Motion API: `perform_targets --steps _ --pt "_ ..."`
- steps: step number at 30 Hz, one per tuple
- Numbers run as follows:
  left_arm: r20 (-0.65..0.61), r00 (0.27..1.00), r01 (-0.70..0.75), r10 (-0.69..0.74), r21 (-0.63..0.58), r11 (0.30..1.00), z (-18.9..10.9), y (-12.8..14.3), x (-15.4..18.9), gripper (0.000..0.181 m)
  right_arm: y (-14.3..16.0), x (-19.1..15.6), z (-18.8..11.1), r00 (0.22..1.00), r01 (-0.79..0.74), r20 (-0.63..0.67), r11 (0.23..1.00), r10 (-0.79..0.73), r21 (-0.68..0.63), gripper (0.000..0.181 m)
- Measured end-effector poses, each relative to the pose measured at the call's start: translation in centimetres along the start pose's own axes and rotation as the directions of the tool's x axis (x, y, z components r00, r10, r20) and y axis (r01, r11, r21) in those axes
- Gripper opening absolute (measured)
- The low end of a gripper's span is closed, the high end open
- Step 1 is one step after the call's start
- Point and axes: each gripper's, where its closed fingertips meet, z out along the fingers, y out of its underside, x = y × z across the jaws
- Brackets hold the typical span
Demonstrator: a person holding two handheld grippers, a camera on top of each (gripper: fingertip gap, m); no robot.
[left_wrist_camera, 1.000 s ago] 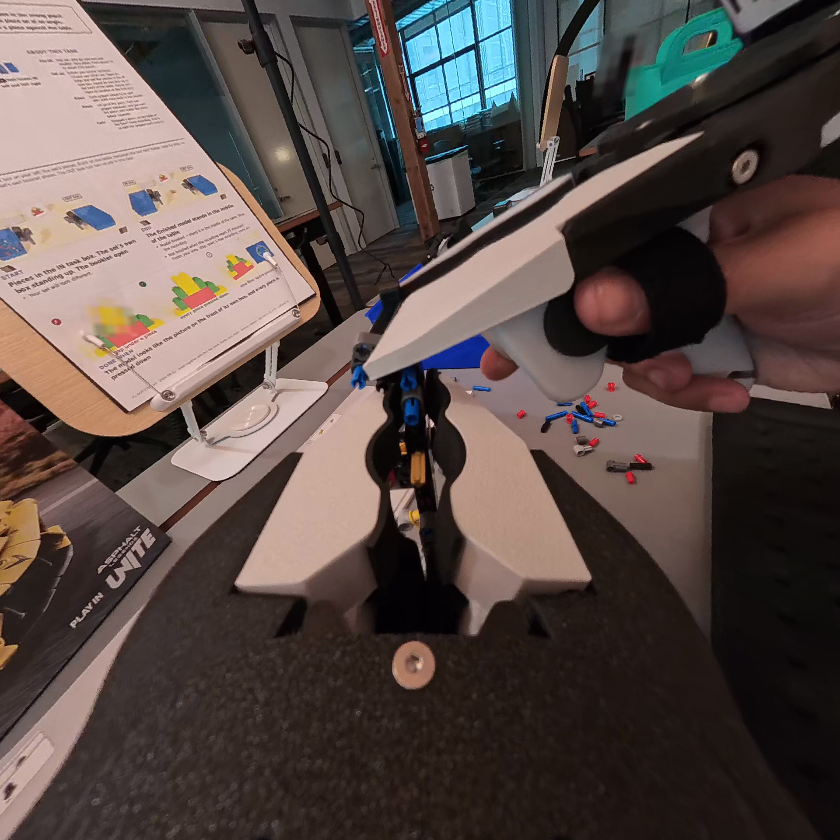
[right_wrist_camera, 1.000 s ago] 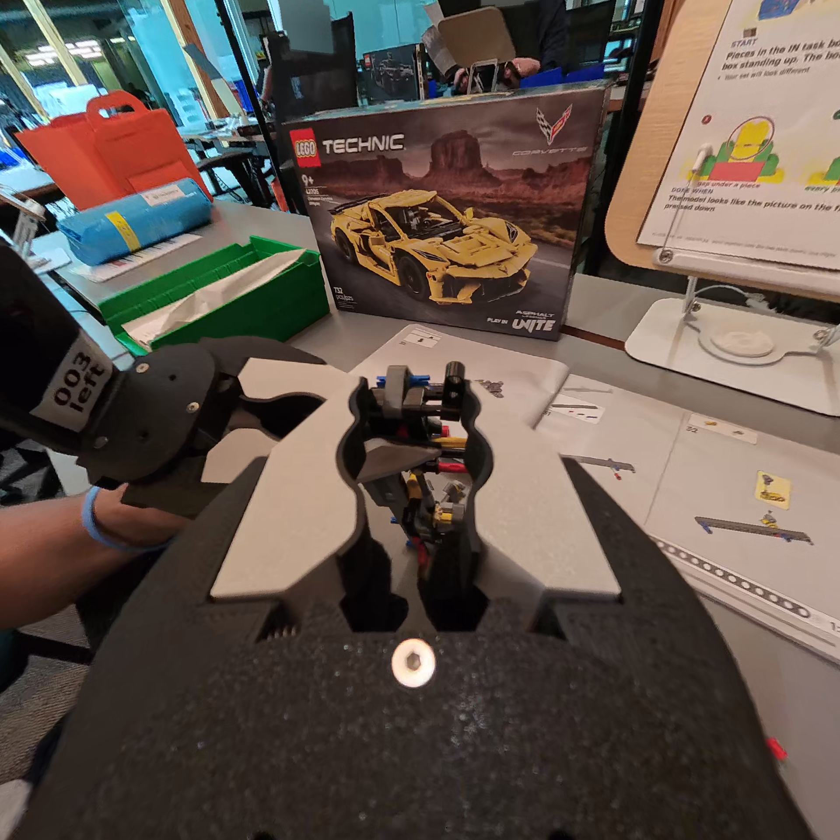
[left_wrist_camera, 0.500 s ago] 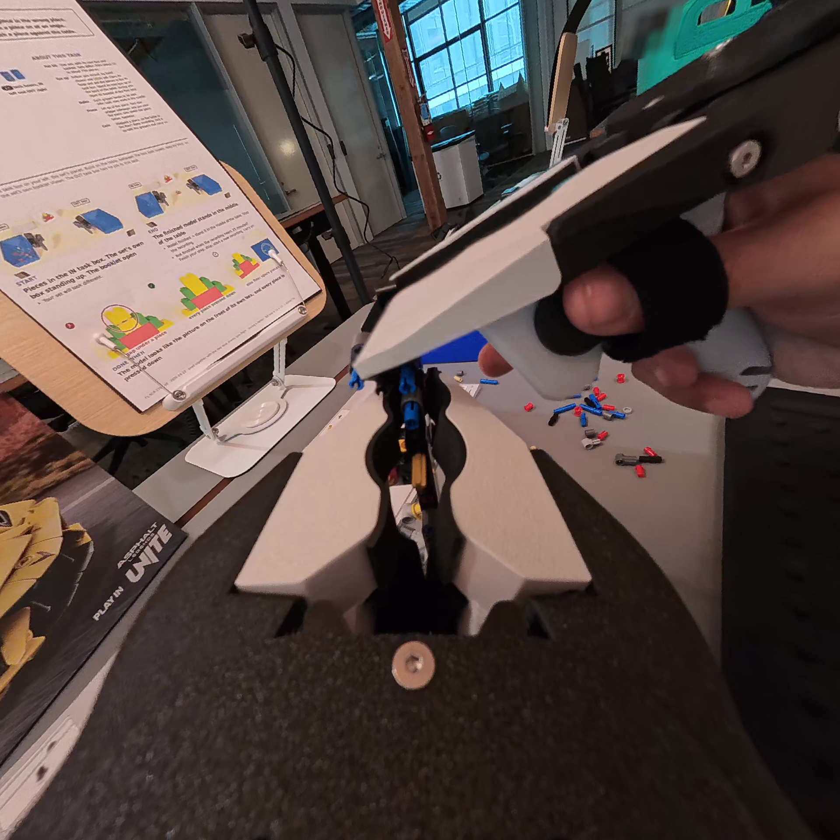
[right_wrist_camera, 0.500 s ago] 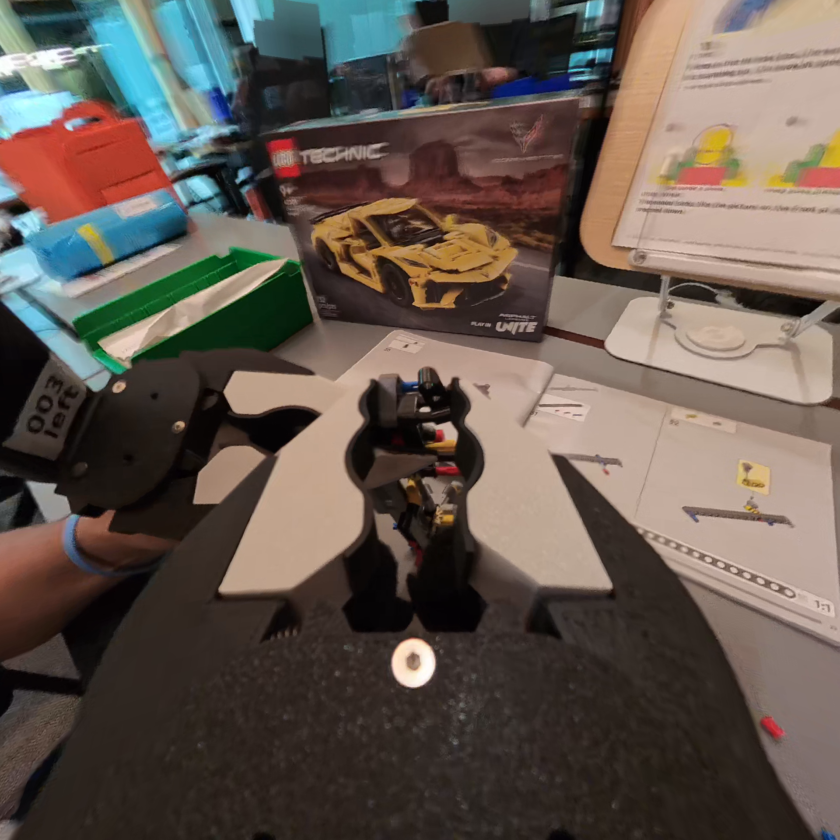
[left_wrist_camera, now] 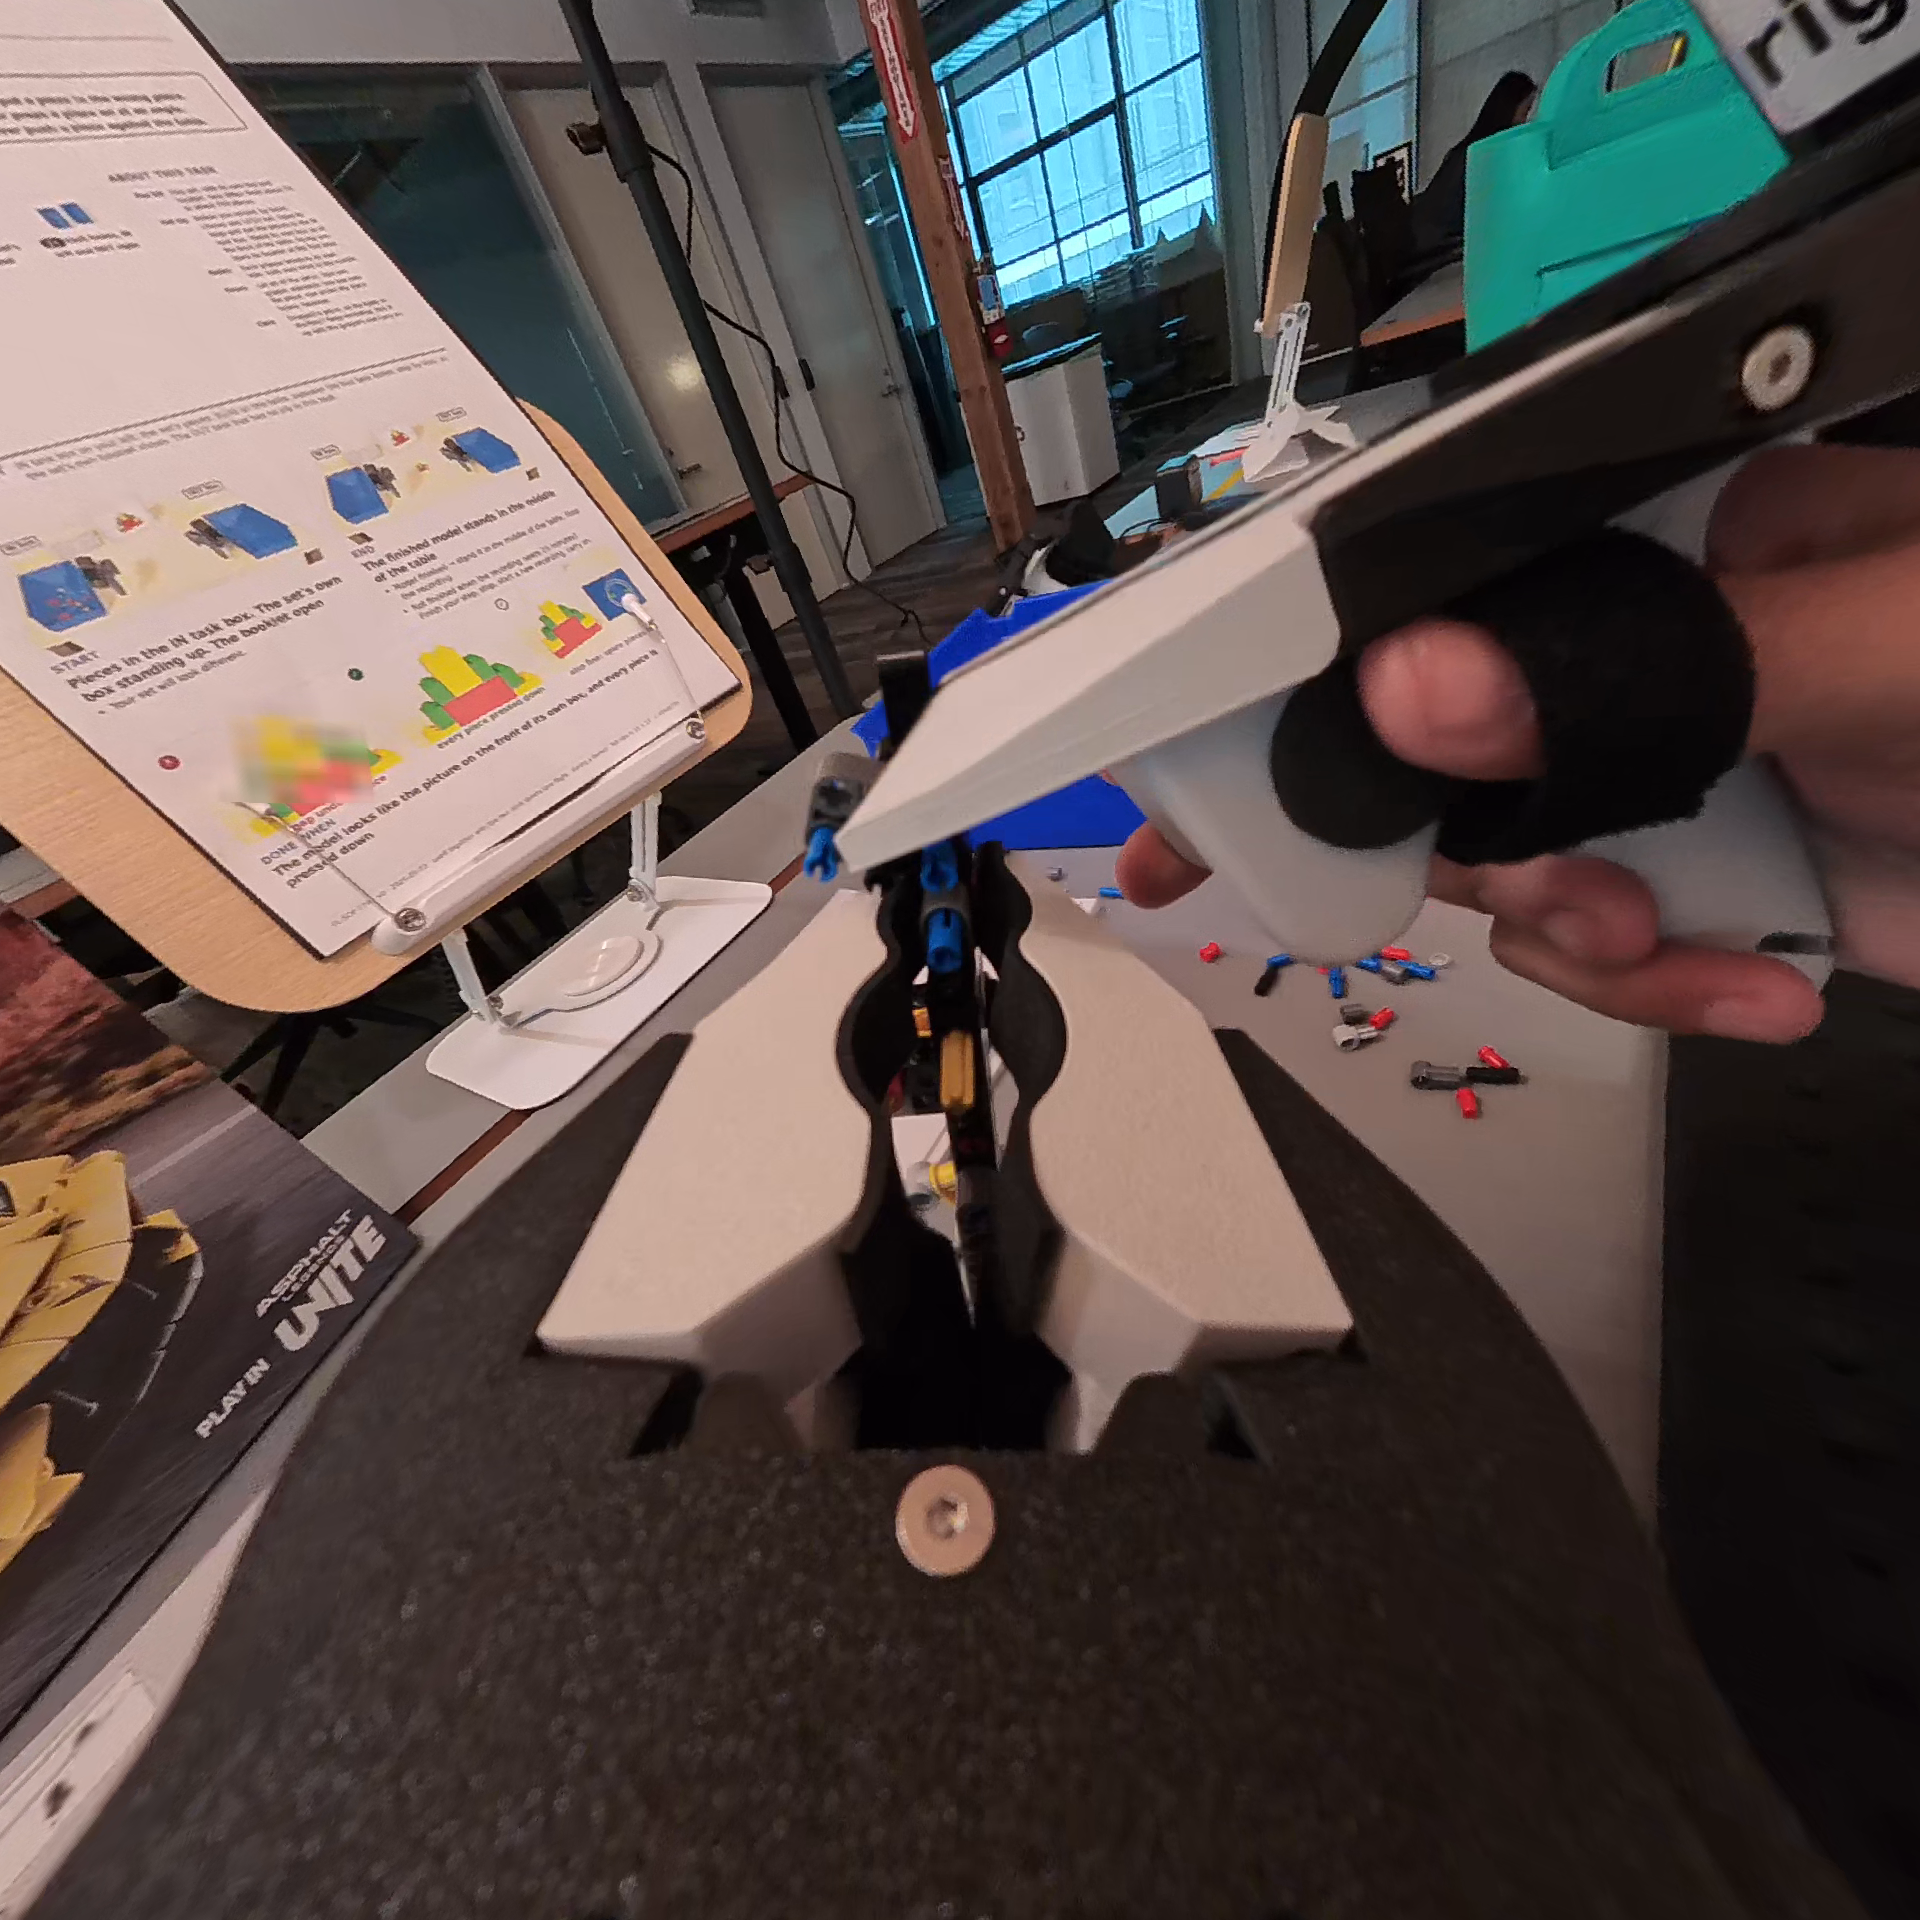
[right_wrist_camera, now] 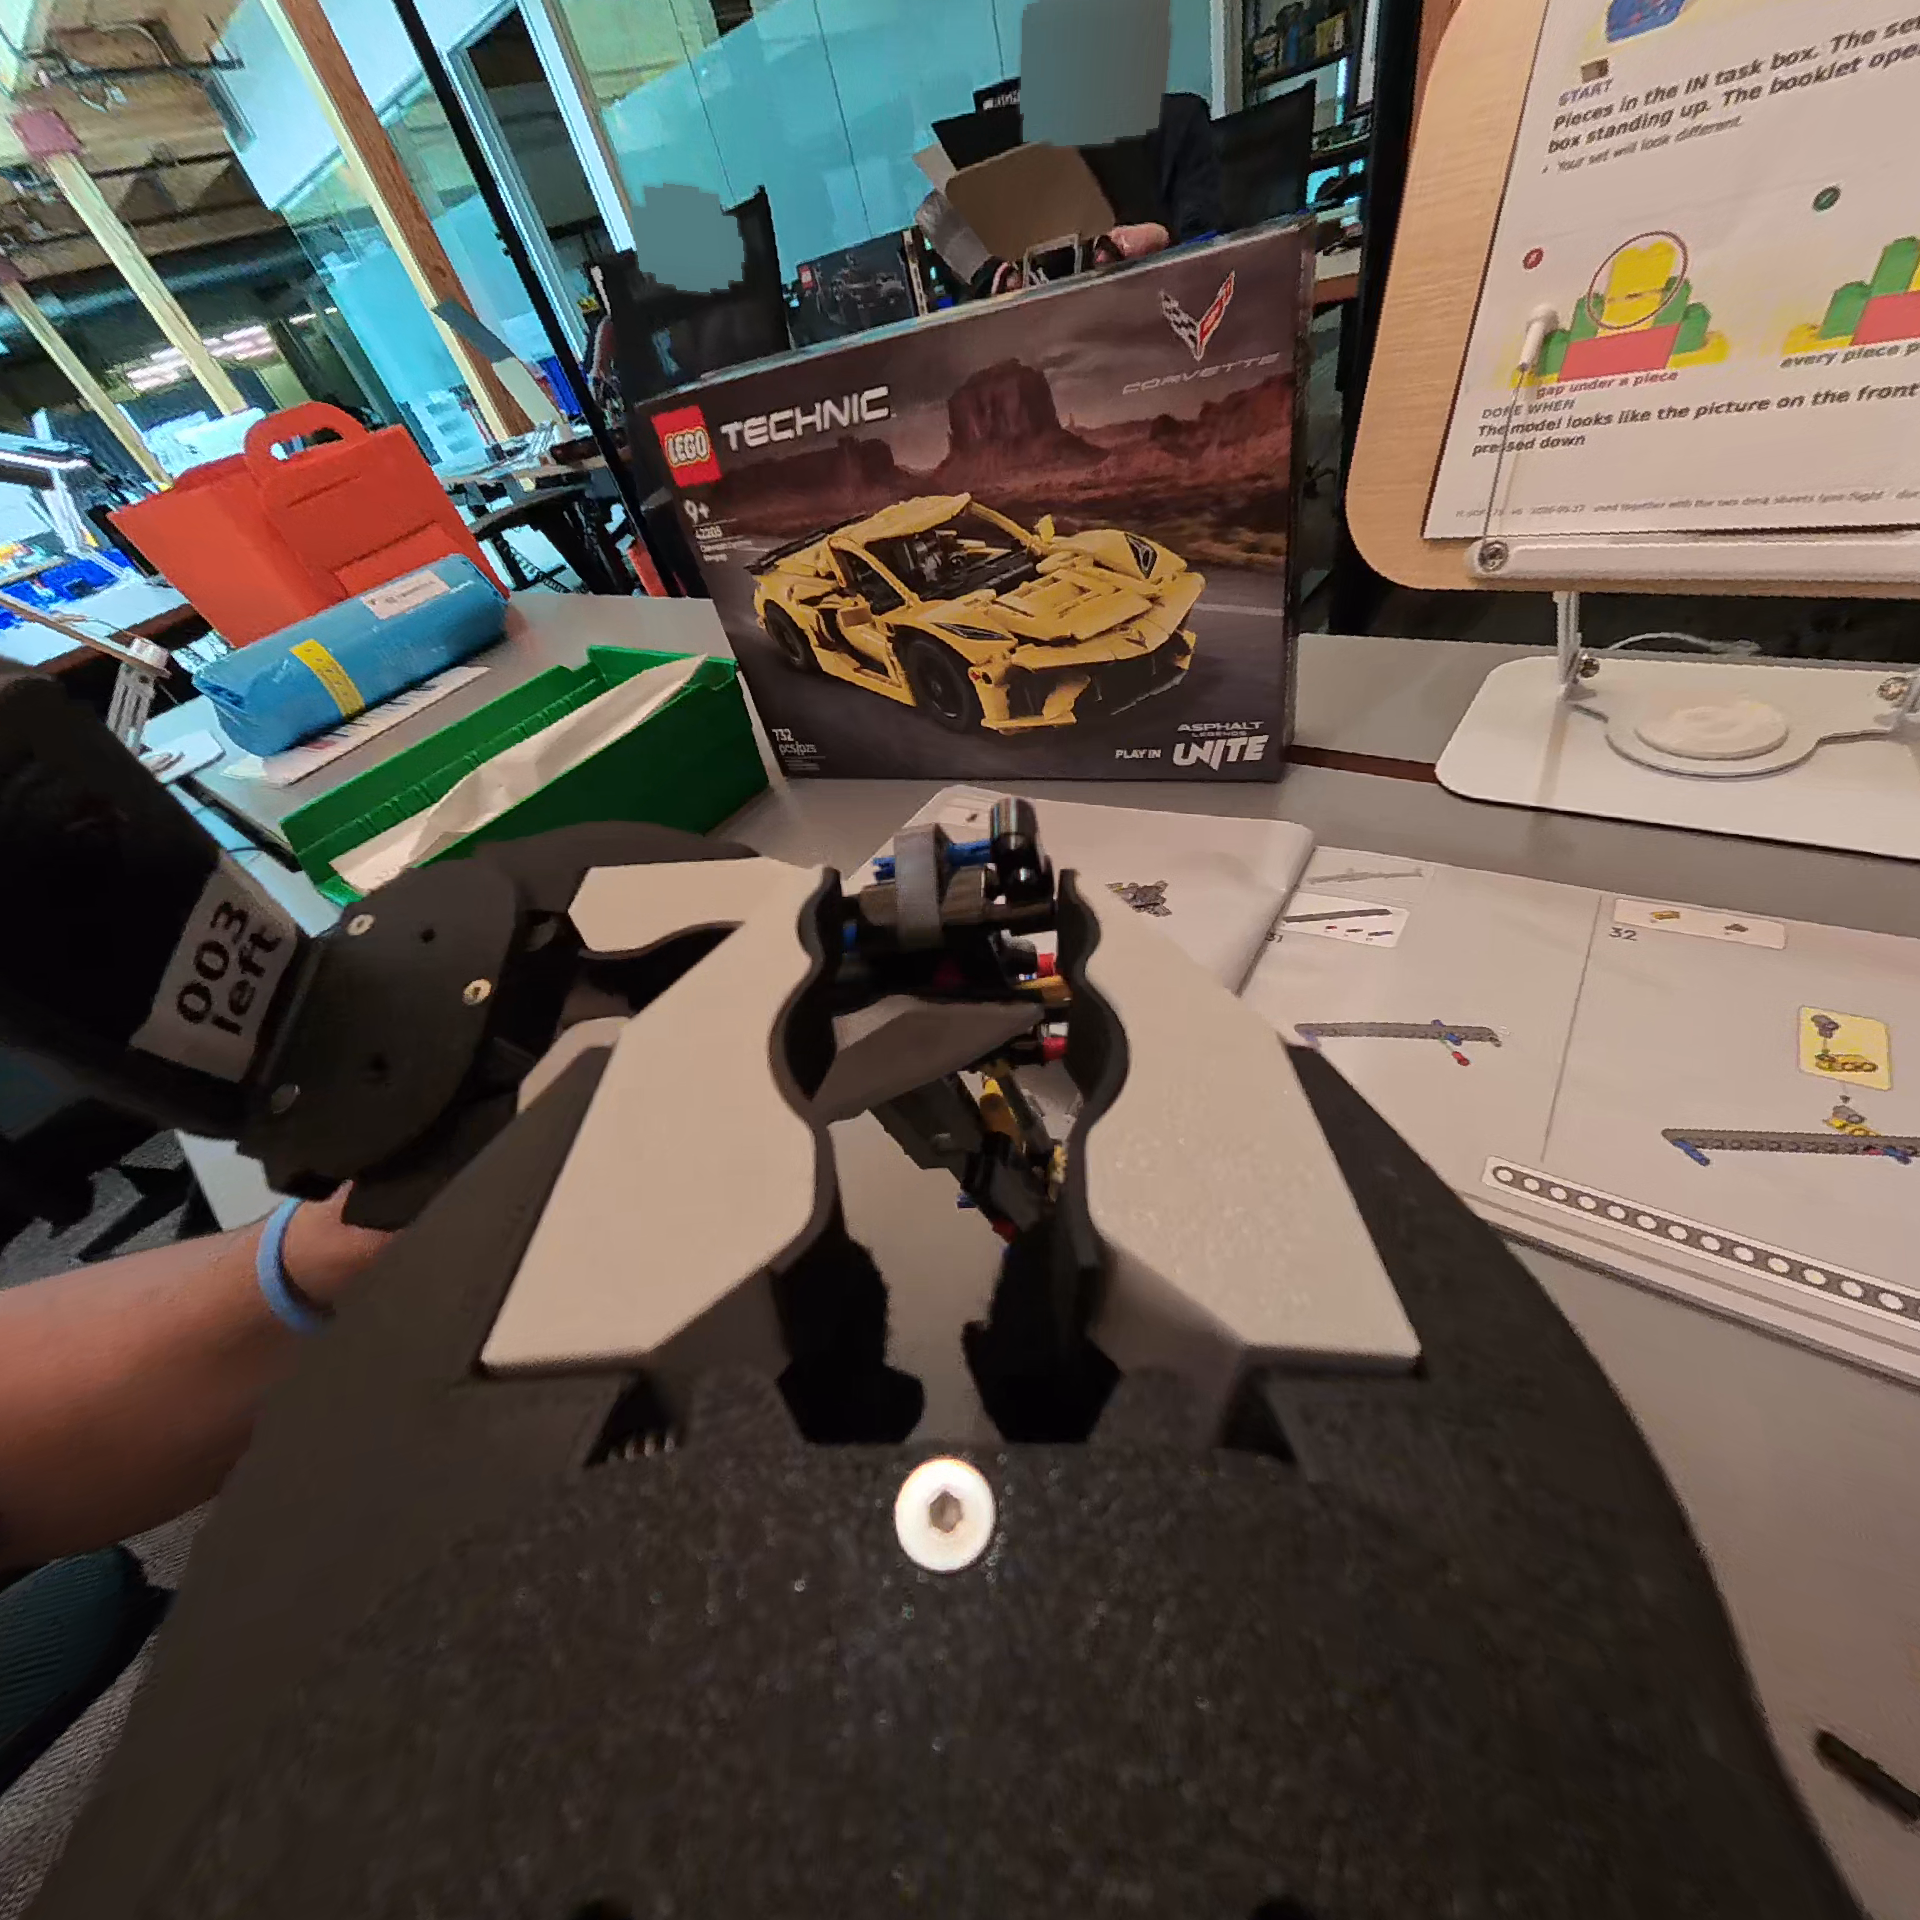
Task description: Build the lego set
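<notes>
A partly built lego assembly [left_wrist_camera: 954,1049] of black beams with blue, yellow and red pins is held above the table between both grippers. My left gripper [left_wrist_camera: 948,914] is shut on its narrow black beam. My right gripper [right_wrist_camera: 940,935] is shut on the assembly's upper end [right_wrist_camera: 971,888], where a grey ring and black connectors stick out. The right gripper [left_wrist_camera: 1101,696] comes in from the upper right in the left wrist view, held by a hand. The left gripper [right_wrist_camera: 416,997] comes in from the left in the right wrist view, with one finger reaching between the right jaws.
The lego box [right_wrist_camera: 997,561] stands at the back of the grey table. An open instruction booklet [right_wrist_camera: 1621,1029] lies to its right. A green bin [right_wrist_camera: 540,758] sits at the left. A sheet stand [left_wrist_camera: 582,977], a blue bin [left_wrist_camera: 1039,810] and loose pins [left_wrist_camera: 1382,997] are nearby.
Both grippers stay shut on the assembly. They have shifted together a little, and the stand and box sit slightly differently in the views.
</notes>
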Motion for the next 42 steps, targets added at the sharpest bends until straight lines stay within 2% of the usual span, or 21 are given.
perform_targets --steps 12,19,21,25,28,32,34,36,37,39,42 --pt "0.013 0.999 -0.033 0.034 -0.007 0.999 -0.1 -0.1 -0.2 0.006 0.4 -0.9 -0.1 0.999 0.051 -0.007 0.999 -0.051 0.01 0.033" --pt "-0.061 0.998 0.013 -0.012 0.016 1.0 0.0 -0.1 0.1 0.006 -0.1 -0.9 -0.5 0.999 0.052 0.014 0.998 -0.053 0.033 0.037" --pt "-0.088 0.996 0.037 -0.034 0.029 0.999 -0.1 -0.2 0.0 0.006 -1.0 -1.0 -1.4 0.995 0.061 0.079 0.995 -0.068 0.077 0.037" --pt "-0.243 0.967 0.104 -0.078 0.099 0.99 -0.8 -0.7 0.7 0.006 -1.9 -0.6 -3.1 0.956 0.093 0.267 0.99 -0.12 0.11 0.033" --pt "-0.422 0.898 0.186 -0.124 0.11 0.976 -1.9 -0.9 1.8 0.006 -0.3 -1.6 -3.3 0.851 0.178 0.488 0.98 -0.196 0.084 0.034" --pt "-0.475 0.868 0.219 -0.143 0.108 0.97 -2.3 -1.0 1.7 0.007 0.4 -3.5 -3.1 0.709 0.124 0.698 0.992 -0.105 0.023 0.035" --pt "-0.471 0.869 0.229 -0.154 0.105 0.968 -2.2 -1.0 1.5 0.007 1.0 -3.5 -2.2 0.704 0.163 0.701 0.987 -0.114 -0.004 0.034" --pt "-0.492 0.854 0.247 -0.17 0.095 0.964 -2.3 -1.0 1.6 0.007 1.7 -3.7 -1.7 0.7 0.231 0.695 0.973 -0.167 0.0 0.021" --pt "-0.501 0.846 0.261 -0.182 0.091 0.961 -2.4 -1.1 1.7 0.007 1.6 -3.8 -1.6 0.693 0.239 0.696 0.971 -0.185 0.02 0.021" --pt "-0.522 0.825 0.299 -0.218 0.075 0.951 -2.5 -1.3 1.6 0.007 1.1 -3.9 -1.3 0.688 0.218 0.702 0.975 -0.181 0.038 0.018" --pt "-0.529 0.811 0.334 -0.25 0.066 0.94 -2.6 -1.6 1.3 0.007 0.8 -4.2 -1.2 0.665 0.138 0.741 0.99 -0.093 0.0 0.014"
